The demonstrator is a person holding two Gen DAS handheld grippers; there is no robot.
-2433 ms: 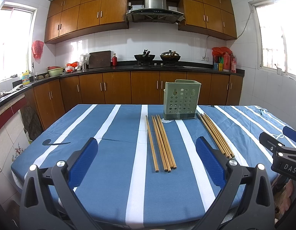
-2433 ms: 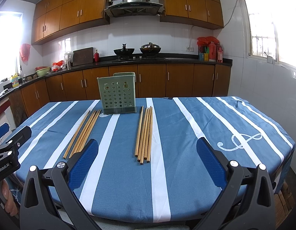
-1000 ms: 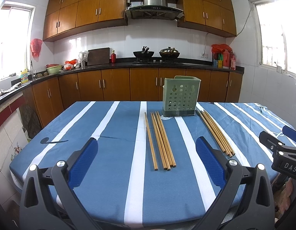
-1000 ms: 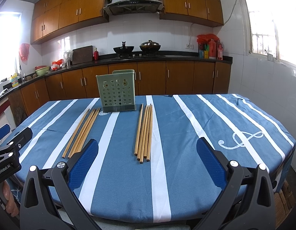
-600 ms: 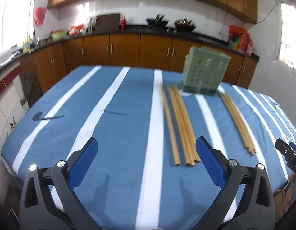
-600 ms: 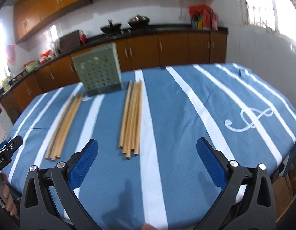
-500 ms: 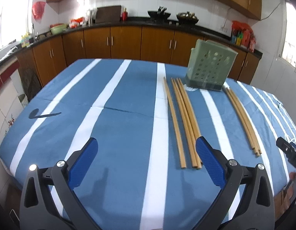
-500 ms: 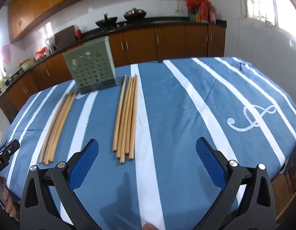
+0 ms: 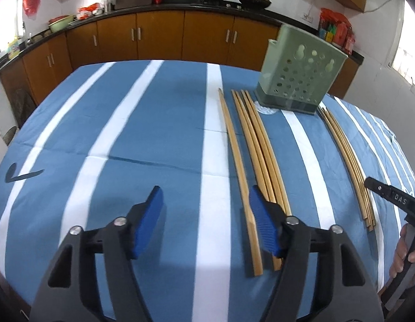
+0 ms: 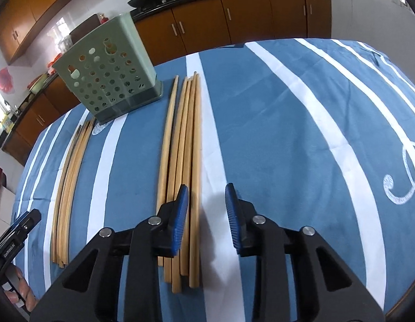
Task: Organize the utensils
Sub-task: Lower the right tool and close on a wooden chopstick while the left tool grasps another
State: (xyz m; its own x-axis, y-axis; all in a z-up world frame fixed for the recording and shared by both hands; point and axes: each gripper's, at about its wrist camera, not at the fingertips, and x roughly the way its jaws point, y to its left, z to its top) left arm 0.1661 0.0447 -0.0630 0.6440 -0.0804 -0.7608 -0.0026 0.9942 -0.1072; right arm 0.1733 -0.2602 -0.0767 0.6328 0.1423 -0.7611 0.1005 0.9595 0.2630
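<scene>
Both grippers point down at the table (image 9: 159, 123), which is covered in a blue cloth with white stripes. Left gripper (image 9: 207, 222): its jaws have just been closing and stand partly spread, with only bare cloth and a white stripe between the blue pads; nothing is held. Its right pad sits just over the near part of the left bundle of chopsticks (image 9: 250, 145), though whether it touches them cannot be told. This bundle is one loose stick on the left and several close together, running from near the gripper toward the far side of the table.

Right gripper (image 10: 206, 214): its jaws have also just been closing and are narrow but not pressed together. The rightmost stick of the right bundle of chopsticks (image 10: 183, 145) lies along the inner edge of its left pad; the gap itself otherwise shows cloth. No pad presses on a stick that I can see.

A green perforated utensil holder (image 9: 298, 77) stands upright toward the far side of the table, between the far ends of the two bundles; it also shows in the right wrist view (image 10: 110, 72). In each view the other bundle lies well apart to the side, and the other gripper's black body shows at the frame edge, with fingers of a hand (image 9: 406, 247) around its grip.
</scene>
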